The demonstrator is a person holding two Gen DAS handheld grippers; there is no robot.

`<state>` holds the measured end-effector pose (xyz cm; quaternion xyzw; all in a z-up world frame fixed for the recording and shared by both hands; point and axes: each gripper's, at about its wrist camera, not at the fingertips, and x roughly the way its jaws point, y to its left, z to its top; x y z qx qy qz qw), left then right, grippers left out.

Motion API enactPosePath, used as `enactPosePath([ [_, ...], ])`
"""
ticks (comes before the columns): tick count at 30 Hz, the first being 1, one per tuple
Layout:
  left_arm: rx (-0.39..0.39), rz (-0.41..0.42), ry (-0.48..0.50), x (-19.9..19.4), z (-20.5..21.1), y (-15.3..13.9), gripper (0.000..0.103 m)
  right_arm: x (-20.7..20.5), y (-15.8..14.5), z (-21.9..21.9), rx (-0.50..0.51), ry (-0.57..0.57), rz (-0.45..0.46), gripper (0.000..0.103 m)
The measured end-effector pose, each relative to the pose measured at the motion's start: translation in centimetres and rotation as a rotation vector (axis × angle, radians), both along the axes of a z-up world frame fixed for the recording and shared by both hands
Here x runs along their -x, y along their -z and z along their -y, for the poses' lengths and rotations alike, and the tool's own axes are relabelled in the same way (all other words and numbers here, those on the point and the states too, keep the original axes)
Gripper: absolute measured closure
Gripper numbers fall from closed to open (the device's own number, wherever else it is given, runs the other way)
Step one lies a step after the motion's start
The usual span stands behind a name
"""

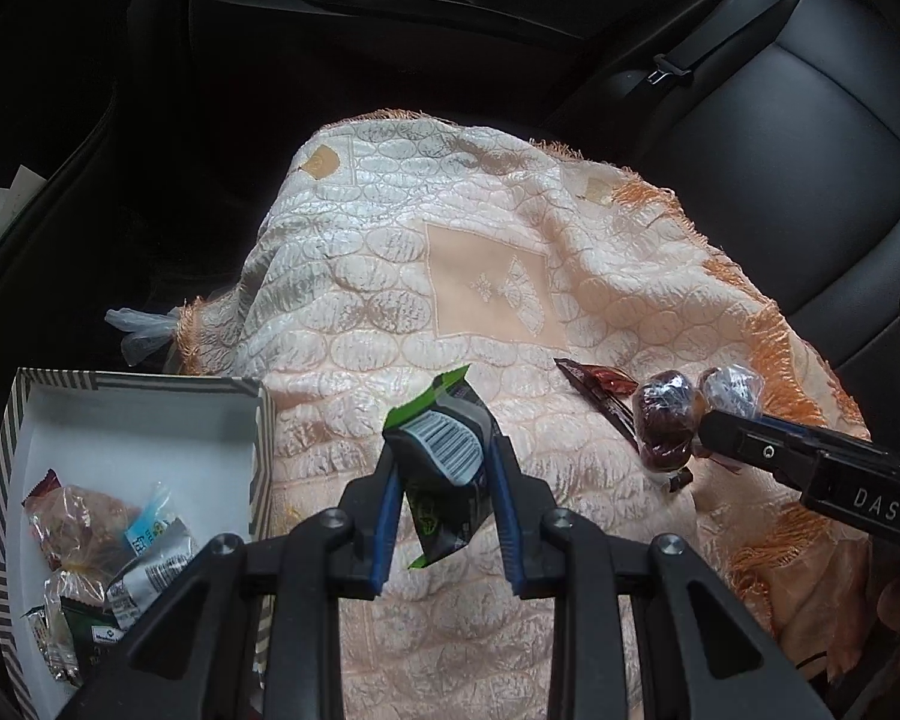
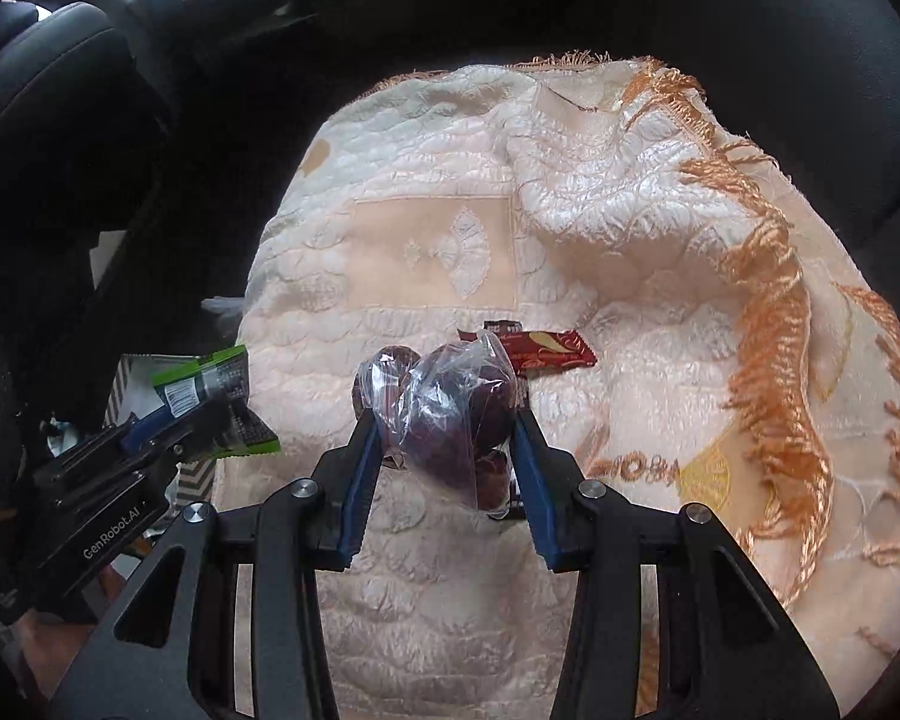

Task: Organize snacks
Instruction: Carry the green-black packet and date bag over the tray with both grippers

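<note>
My left gripper [image 1: 447, 462] is shut on a green and black snack packet [image 1: 444, 462], held above the cream cloth [image 1: 390, 276]. In the right wrist view that packet [image 2: 210, 402] shows at the left in the left gripper [image 2: 168, 438]. My right gripper [image 2: 447, 429] is shut on a clear bag of dark red fruit [image 2: 450, 420], lifted off the cloth. From the left wrist view the bag [image 1: 666, 420] hangs at the tip of the right gripper [image 1: 705, 432]. A red-brown wrapped bar [image 2: 546, 351] lies on the cloth behind the bag, also seen as the bar [image 1: 600, 387] in the left wrist view.
A striped-rim box [image 1: 138, 387] at the lower left holds several wrapped snacks [image 1: 102, 528]. The cloth has orange fringe [image 2: 768, 324] along its right side and covers a car seat. A black seat back [image 1: 780, 120] with a belt buckle [image 1: 666, 69] lies at the far right.
</note>
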<state>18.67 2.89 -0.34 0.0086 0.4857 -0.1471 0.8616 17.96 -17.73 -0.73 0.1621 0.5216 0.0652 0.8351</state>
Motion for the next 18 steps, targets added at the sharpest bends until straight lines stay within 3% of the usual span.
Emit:
enactPosePath([
  [11, 0.017, 0.005, 0.013, 5.4, -3.3, -1.7, 0.073, 4.7, -0.2, -2.1, -0.061, -0.046, 0.003, 0.060],
  [18, -0.026, 0.020, -0.022, 8.2, -6.8, -2.2, 0.073, 6.0, -0.2, -5.5, -0.079, -0.126, -0.001, 0.060],
])
